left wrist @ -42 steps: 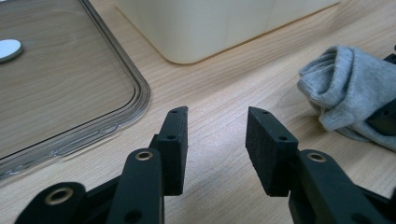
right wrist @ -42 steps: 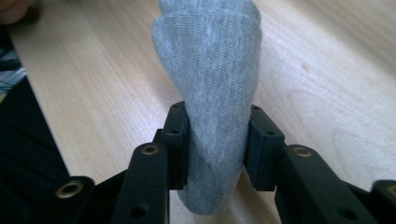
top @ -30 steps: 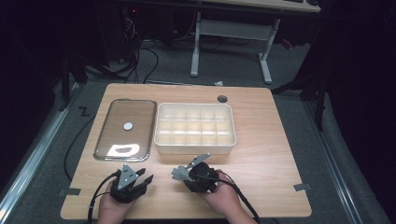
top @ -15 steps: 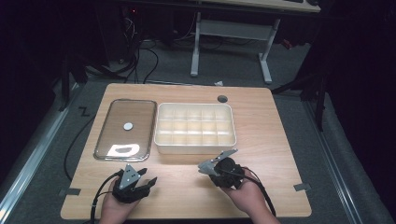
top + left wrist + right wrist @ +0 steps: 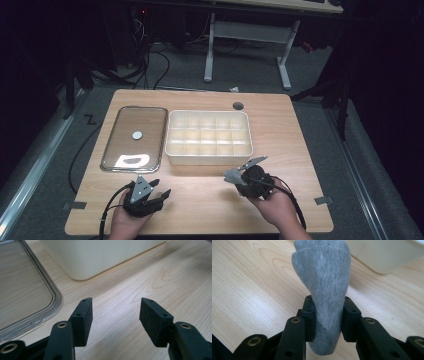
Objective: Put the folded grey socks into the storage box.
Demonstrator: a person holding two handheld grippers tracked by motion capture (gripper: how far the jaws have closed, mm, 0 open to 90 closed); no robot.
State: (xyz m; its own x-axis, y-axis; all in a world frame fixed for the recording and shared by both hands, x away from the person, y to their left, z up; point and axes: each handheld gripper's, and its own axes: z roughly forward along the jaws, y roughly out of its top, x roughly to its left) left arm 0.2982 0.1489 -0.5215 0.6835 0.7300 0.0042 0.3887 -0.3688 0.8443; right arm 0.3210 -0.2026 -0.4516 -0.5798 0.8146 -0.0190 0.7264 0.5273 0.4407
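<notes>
My right gripper (image 5: 326,305) is shut on a grey knitted cloth piece (image 5: 323,272), which stands up between the jaws above the wooden table. In the high view this right gripper (image 5: 235,177) is held just in front of the right part of a cream compartment box (image 5: 208,157) and points towards it. My left gripper (image 5: 160,188) rests at the front left of the table. Its jaws stand wide apart in the left gripper view (image 5: 115,305), with bare wood between them. A clear lid (image 5: 107,150) with a grey rim lies left of the box.
The box's near wall (image 5: 95,255) and the lid's rim (image 5: 53,300) lie just ahead of the left gripper. The box corner (image 5: 384,255) is close ahead of the right gripper. A round cable hole (image 5: 238,105) sits at the table's back edge. Cables trail from both grippers.
My right gripper has moved from the front centre of the table to the right, still in front of the box. The left gripper has barely shifted.
</notes>
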